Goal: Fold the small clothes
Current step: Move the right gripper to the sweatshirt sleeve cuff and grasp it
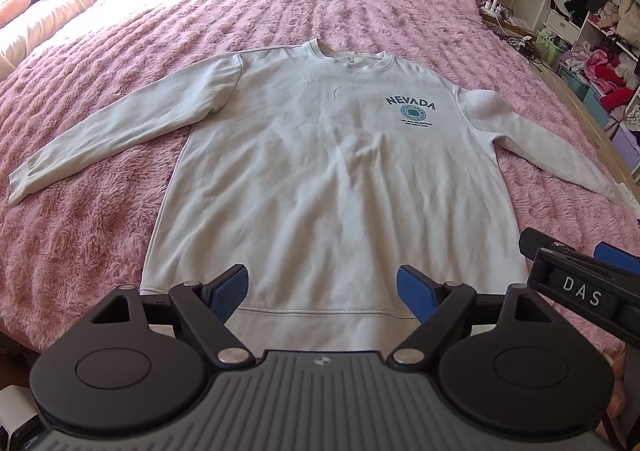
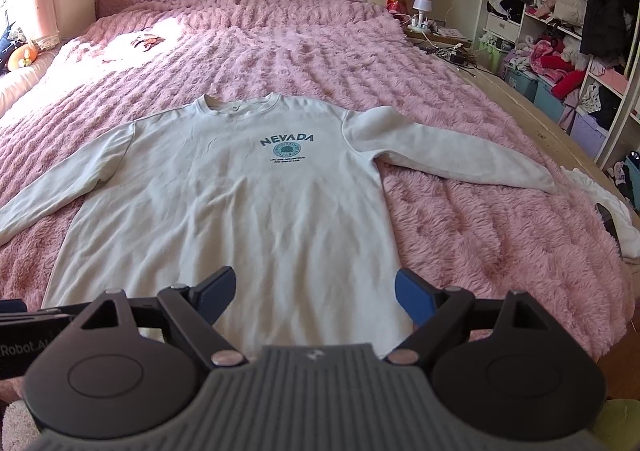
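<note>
Left wrist view: the sweatshirt (image 1: 320, 171) lies flat, face up on the pink blanket (image 1: 100, 243), sleeves out to both sides, collar at the far end. The left gripper (image 1: 322, 293) hovers over the hem, fingers spread wide, pinching nothing. The right gripper (image 1: 580, 275) pokes in at the right edge.

Right wrist view: same sweatshirt (image 2: 224, 211), hem nearest. The right gripper (image 2: 316, 297) hangs over the hem's right part, spread apart and empty. Shelves (image 2: 560, 31) of clothes stand right of the bed.
</note>
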`<state>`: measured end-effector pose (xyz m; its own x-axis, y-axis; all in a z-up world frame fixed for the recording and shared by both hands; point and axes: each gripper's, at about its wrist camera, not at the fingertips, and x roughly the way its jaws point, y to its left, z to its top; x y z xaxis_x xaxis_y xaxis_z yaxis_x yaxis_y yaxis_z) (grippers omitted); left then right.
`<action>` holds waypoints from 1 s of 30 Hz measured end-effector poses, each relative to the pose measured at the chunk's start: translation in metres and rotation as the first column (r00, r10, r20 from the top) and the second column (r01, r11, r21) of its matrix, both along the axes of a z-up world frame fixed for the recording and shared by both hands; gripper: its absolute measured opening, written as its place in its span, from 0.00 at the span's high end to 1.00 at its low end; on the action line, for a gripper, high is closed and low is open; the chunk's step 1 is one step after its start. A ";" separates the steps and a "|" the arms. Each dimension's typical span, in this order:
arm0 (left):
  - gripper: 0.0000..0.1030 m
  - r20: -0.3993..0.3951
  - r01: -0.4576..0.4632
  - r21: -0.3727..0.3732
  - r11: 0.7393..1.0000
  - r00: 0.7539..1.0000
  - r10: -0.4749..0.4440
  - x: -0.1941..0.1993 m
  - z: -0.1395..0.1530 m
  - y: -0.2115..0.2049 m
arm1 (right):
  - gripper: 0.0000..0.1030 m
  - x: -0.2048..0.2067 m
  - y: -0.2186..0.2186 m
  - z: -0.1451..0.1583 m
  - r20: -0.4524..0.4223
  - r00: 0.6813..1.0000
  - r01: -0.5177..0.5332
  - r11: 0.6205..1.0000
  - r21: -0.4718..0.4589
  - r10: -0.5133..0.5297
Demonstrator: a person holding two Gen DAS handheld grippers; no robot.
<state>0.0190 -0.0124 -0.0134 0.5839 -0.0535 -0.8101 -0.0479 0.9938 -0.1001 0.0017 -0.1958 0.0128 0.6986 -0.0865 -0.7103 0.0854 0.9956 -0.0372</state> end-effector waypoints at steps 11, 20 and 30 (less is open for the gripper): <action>0.06 0.028 0.174 -0.148 0.974 0.985 -0.172 0.065 -0.011 -0.055 | 0.20 0.031 -0.096 -0.025 0.144 0.981 0.131 0.991 -0.017 -0.127; 0.06 0.119 0.289 -0.264 0.920 0.957 -0.266 0.150 -0.033 -0.121 | 0.20 0.085 -0.212 -0.038 0.185 0.937 0.284 0.954 0.099 -0.298; 0.06 0.154 0.379 -0.301 0.875 0.925 -0.347 0.232 -0.065 -0.186 | 0.39 0.152 -0.353 -0.091 0.222 0.820 0.474 0.843 0.254 -0.527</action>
<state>0.2515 -0.1984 -0.0783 0.5447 -0.5223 -0.6561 0.3351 0.8527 -0.4007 0.1538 -0.5484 -0.0779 0.7601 -0.3682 -0.5354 0.5535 0.7985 0.2367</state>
